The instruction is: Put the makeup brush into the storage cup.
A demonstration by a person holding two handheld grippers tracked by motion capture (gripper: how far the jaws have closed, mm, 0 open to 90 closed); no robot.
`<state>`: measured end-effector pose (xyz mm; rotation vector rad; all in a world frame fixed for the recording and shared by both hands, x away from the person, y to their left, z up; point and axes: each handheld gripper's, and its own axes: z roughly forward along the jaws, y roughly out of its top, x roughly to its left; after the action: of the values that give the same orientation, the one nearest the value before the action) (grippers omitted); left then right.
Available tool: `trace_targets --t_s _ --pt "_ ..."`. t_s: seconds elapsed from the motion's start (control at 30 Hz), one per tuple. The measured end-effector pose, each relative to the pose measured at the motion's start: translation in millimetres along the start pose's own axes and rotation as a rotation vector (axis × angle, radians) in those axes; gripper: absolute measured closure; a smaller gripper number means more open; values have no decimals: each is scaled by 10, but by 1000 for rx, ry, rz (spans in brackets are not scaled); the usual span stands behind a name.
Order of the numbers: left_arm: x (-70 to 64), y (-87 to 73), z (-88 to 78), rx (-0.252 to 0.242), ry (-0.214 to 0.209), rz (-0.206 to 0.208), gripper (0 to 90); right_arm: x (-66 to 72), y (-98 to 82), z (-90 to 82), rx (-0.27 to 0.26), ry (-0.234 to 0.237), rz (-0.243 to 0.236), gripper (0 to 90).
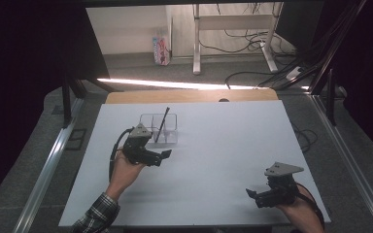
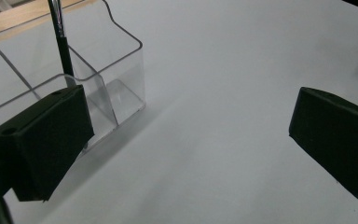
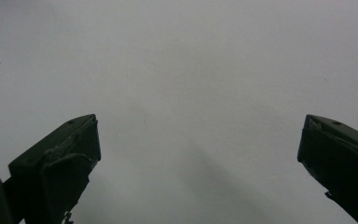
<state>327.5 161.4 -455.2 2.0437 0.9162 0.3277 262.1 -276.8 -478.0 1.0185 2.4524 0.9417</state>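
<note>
Both grippers stand with jaws wide apart, holding nothing. Just beside the left gripper (image 1: pixel 165 154) sits a clear plastic organizer (image 1: pixel 159 128) with a black pen (image 1: pixel 163 123) leaning inside; the right gripper (image 1: pixel 250 193) hovers well apart over the white table (image 1: pixel 223 145).

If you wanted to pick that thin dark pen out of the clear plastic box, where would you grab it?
Probably the upper shaft of the thin dark pen, which sticks out above the rim of the clear plastic divided holder. Come from above with fingers either side: it leans, its lower end sits between walls, and the left gripper is open nearby.
</note>
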Motion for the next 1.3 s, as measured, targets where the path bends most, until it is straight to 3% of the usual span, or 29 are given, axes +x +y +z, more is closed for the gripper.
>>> trace_targets --t_s 1.3 --pt "-227 -380 -302 6 10 -2 0 -7 3 -5 -12 6 8 0"
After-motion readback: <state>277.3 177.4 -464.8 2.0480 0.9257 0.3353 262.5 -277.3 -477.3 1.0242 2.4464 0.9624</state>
